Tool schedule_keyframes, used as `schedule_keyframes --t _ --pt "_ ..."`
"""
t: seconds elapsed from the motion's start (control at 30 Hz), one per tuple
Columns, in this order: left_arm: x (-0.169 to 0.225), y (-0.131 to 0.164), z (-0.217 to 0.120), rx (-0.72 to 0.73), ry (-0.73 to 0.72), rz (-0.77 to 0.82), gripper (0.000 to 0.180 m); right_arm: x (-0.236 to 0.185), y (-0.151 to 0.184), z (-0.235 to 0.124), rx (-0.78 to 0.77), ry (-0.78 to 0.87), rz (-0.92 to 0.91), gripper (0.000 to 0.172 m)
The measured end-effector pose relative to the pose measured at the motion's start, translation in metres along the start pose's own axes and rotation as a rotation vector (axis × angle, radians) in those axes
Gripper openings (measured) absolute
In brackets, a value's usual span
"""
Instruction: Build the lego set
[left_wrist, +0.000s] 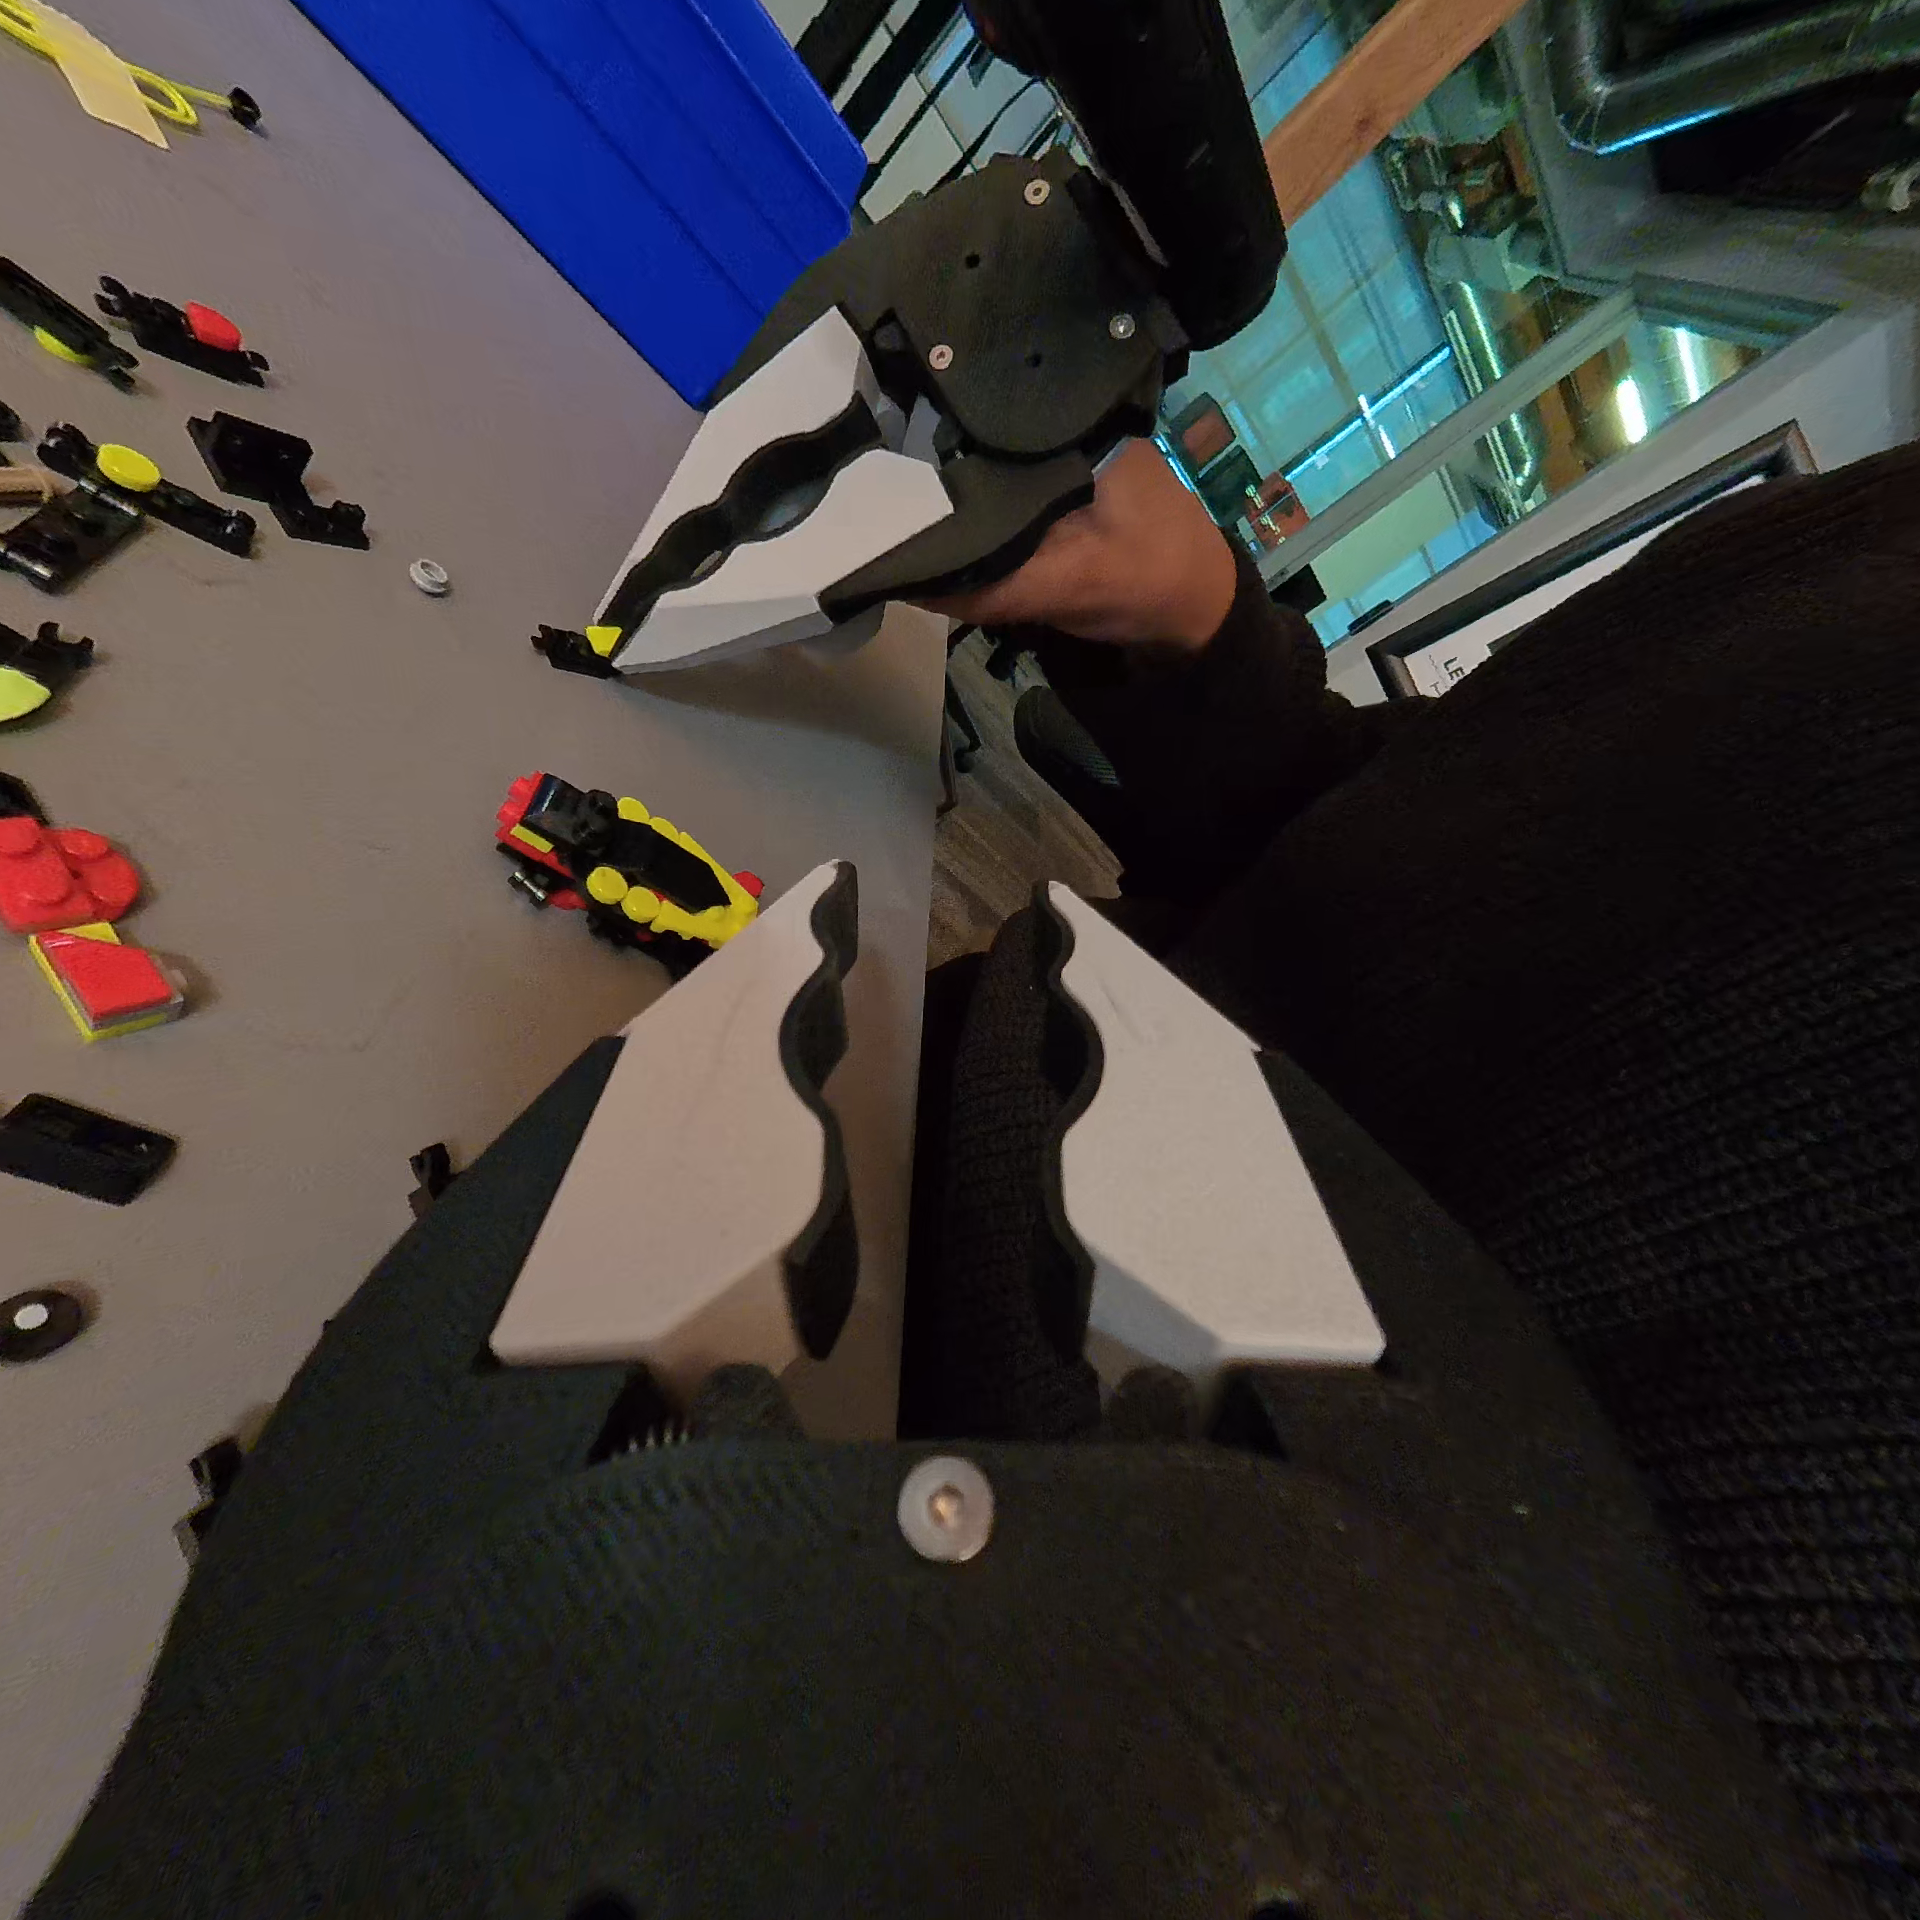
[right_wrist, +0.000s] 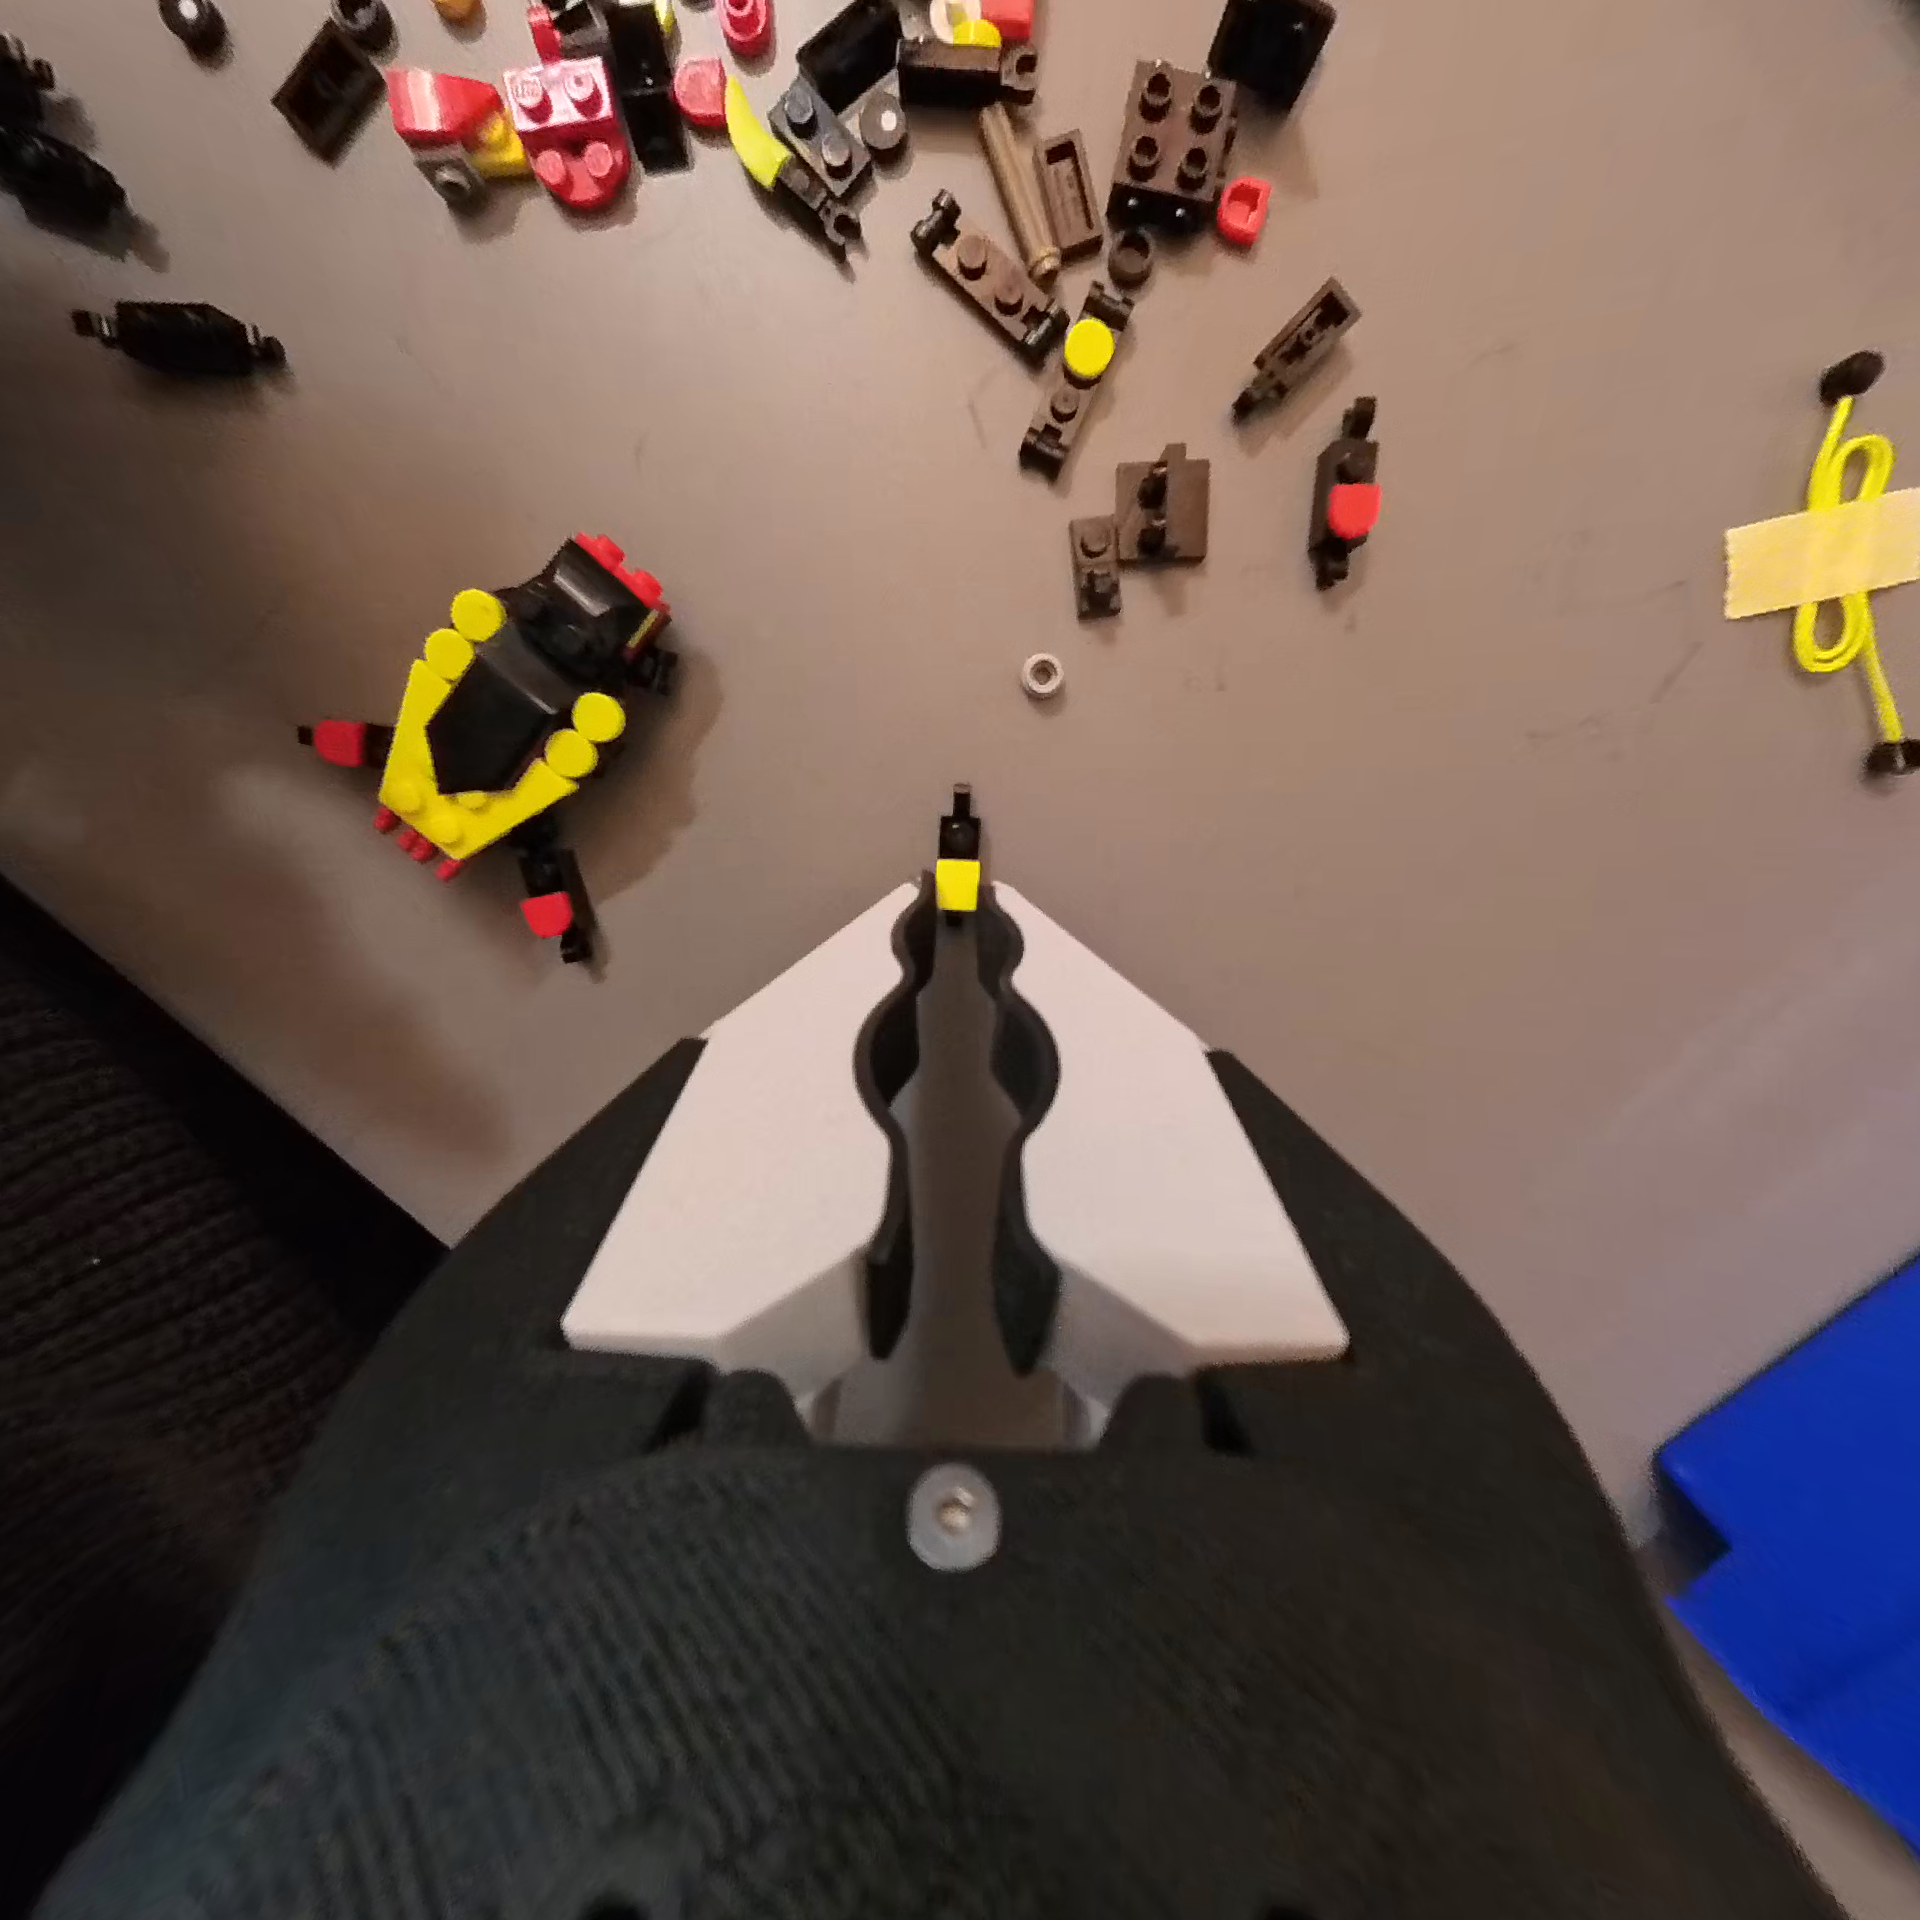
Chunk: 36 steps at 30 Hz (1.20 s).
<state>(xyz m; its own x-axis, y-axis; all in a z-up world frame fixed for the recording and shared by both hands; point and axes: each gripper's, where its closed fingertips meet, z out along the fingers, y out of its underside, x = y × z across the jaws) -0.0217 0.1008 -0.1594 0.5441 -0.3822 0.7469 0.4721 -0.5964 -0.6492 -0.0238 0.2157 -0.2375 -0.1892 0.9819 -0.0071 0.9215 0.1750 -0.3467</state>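
Black-and-yellow brick piece (right_wrist: 957, 868) | long axis points away | pinched by right hand-held gripper (right_wrist: 956, 902) | left (left_wrist: 948, 894) released

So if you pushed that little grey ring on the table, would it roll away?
Probably not. The grey ring lies flat on the table, hole up, so a push would likely make it slide. It looks tiny and hard, so probably light and stiff. If tipped onto its round edge, it might roll.
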Motion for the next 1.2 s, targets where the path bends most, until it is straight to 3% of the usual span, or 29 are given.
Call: schedule_keyframes --t 0.03,0.23,0.43,0.53,1.2 --pt "0.000 0.000 0.000 -0.001 -0.001 0.002 0.030 0.000 -0.001 0.000 0.014 0.000 0.001 0.006" --pt "0.001 0.002 0.001 -0.011 -0.007 0.014 0.030 -0.007 -0.004 0.000 0.069 -0.043 -0.001 0.006" --pt "0.000 0.001 0.000 -0.007 -0.005 0.009 0.030 -0.008 -0.009 -0.007 0.108 -0.038 -0.028 0.018" --pt "0.000 0.000 -0.001 -0.001 -0.004 0.004 0.030 -0.009 -0.013 -0.008 0.140 -0.036 -0.061 0.010" --pt "-0.003 -0.001 -0.001 0.008 -0.001 -0.013 0.030 -0.016 -0.008 0.002 0.071 -0.059 -0.077 0.006"
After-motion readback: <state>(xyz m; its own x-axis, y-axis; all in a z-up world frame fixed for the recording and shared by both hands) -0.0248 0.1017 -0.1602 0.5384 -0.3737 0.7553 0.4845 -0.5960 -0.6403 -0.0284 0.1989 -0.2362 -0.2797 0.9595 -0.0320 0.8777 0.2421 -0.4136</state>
